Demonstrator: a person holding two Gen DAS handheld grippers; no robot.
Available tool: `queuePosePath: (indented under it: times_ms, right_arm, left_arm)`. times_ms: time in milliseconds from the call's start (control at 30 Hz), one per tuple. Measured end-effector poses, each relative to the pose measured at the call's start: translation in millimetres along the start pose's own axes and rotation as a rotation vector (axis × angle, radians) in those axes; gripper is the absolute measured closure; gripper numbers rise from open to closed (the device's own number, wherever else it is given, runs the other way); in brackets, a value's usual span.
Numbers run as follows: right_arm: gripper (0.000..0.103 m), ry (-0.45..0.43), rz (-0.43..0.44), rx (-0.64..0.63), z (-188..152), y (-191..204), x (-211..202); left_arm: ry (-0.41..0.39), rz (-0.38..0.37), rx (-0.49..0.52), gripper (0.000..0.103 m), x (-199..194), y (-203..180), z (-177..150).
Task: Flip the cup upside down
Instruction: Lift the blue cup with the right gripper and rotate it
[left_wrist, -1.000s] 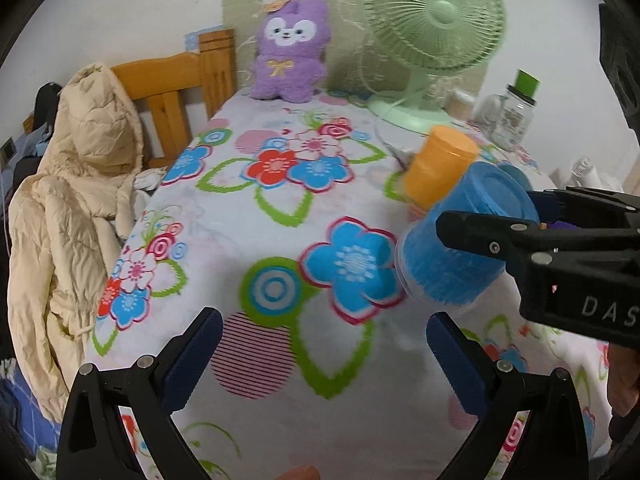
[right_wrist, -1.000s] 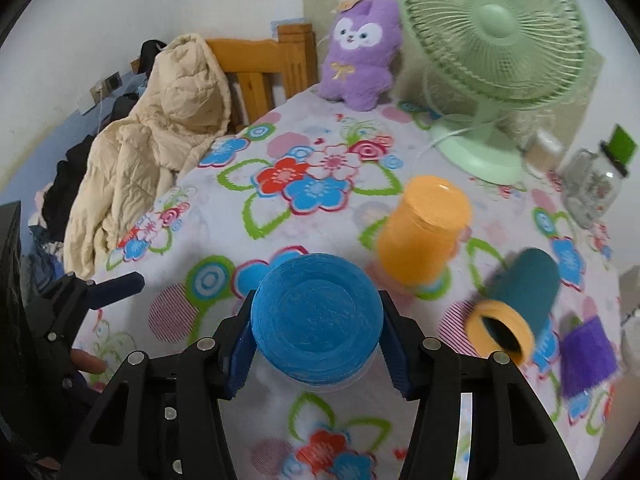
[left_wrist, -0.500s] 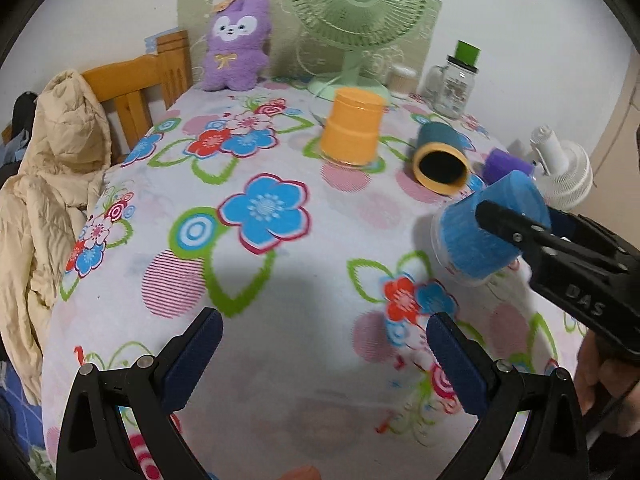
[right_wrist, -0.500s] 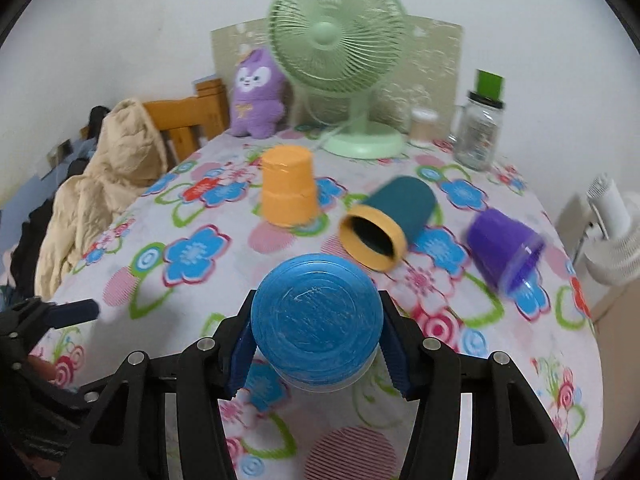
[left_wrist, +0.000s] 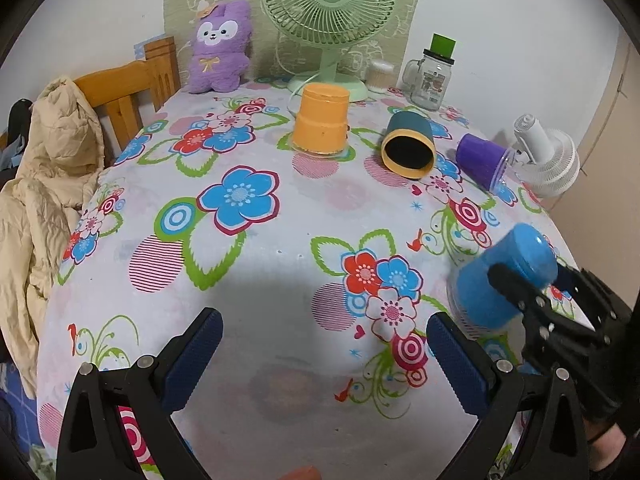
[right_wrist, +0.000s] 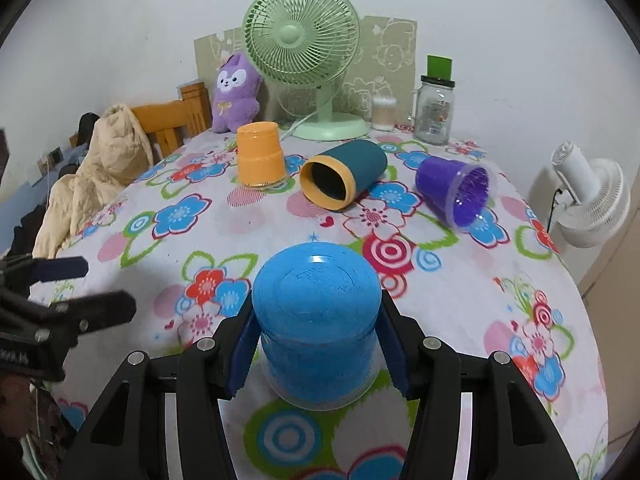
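My right gripper [right_wrist: 318,354] is shut on a blue cup [right_wrist: 316,320], held bottom up with its rim at or just above the flowered tablecloth near the front right edge. The blue cup also shows in the left wrist view [left_wrist: 504,276], tilted, with the right gripper [left_wrist: 532,300] on it. My left gripper [left_wrist: 324,350] is open and empty over the front of the table; it shows at the left in the right wrist view [right_wrist: 86,286]. An orange cup [left_wrist: 321,124] stands upside down. A teal cup [left_wrist: 408,146] and a purple cup [left_wrist: 482,162] lie on their sides.
A green fan [left_wrist: 330,20], a purple plush toy [left_wrist: 220,48], a glass jar [left_wrist: 432,76] and a small white jar stand at the back. A white fan [left_wrist: 548,156] stands off the right edge. A wooden chair [left_wrist: 128,92] with a beige jacket [left_wrist: 44,168] is at the left.
The right gripper has carried the blue cup toward the front right of the table and lowered it to the cloth. The left gripper has pulled back; more of the table shows.
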State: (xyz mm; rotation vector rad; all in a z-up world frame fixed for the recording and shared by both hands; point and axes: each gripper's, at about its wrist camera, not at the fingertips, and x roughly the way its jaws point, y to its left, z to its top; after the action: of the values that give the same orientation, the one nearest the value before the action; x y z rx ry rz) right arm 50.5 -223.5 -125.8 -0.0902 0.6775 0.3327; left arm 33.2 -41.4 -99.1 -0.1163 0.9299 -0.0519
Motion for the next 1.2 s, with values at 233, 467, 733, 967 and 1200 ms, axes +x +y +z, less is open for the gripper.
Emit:
queuePosePath:
  times_ms: [233,467,733,967,1200]
  right_arm:
    - [0.045,0.022,0.047,0.034,1.3,-7.9,-6.2]
    - [0.031,0.207,0.046,0.06,32.1,-15.7,7.7]
    - [0.045,0.285,0.088,0.04,46.0,-10.6,14.0]
    - [0.045,0.147,0.115,0.047,73.4,-1.6,21.4]
    - [0.046,0.0,0.13,0.041,56.2,7.8,33.0]
  left_arm:
    - [-0.002,-0.004,0.019,0.0,-2.4,-6.9,-0.9]
    - [-0.022,0.001,0.009,0.0,-10.9,-2.6,0.4]
    - [-0.021,0.001,-0.008,0.0,-11.2,5.0,0.1]
    - [-0.025,-0.006,-0.015,0.0,-11.9,2.9,1.1]
    - [-0.023,-0.002,-0.01,0.0,-12.8,0.0,-0.2]
